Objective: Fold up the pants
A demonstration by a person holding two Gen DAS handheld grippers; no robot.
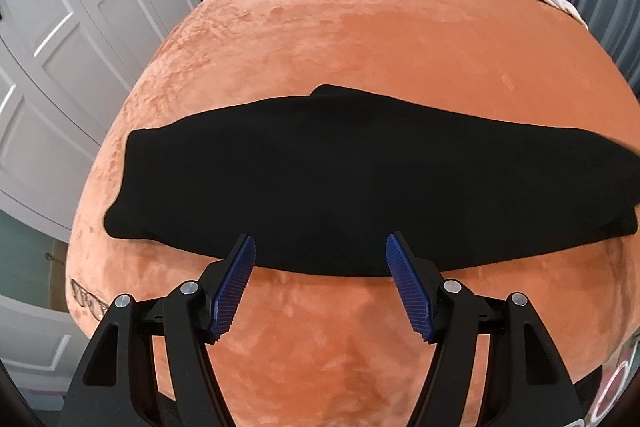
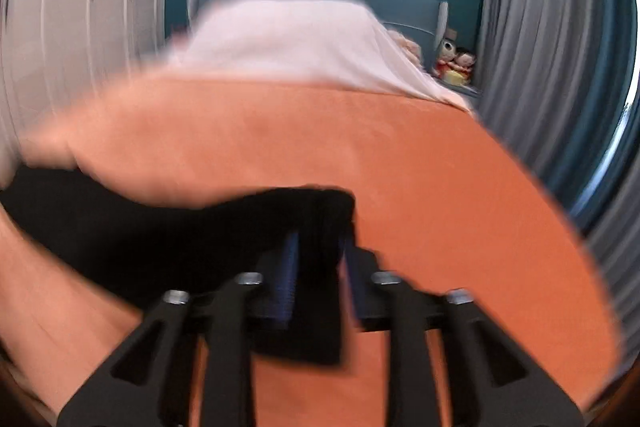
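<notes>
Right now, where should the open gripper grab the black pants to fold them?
Probably the near long edge of the black pants, coming down from the near side. The left gripper is open right over that edge, which lies flat on the orange blanket. The right gripper seems to pinch one end.

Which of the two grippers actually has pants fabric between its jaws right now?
The right gripper: black pants fabric is pinched between its jaws. The left gripper hangs open, empty, above the pants' near edge.

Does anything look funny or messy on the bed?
Mostly tidy. The black pants lie folded lengthwise across the orange blanket, but a small bump pokes out of the far edge, so that edge isn't straight.
</notes>
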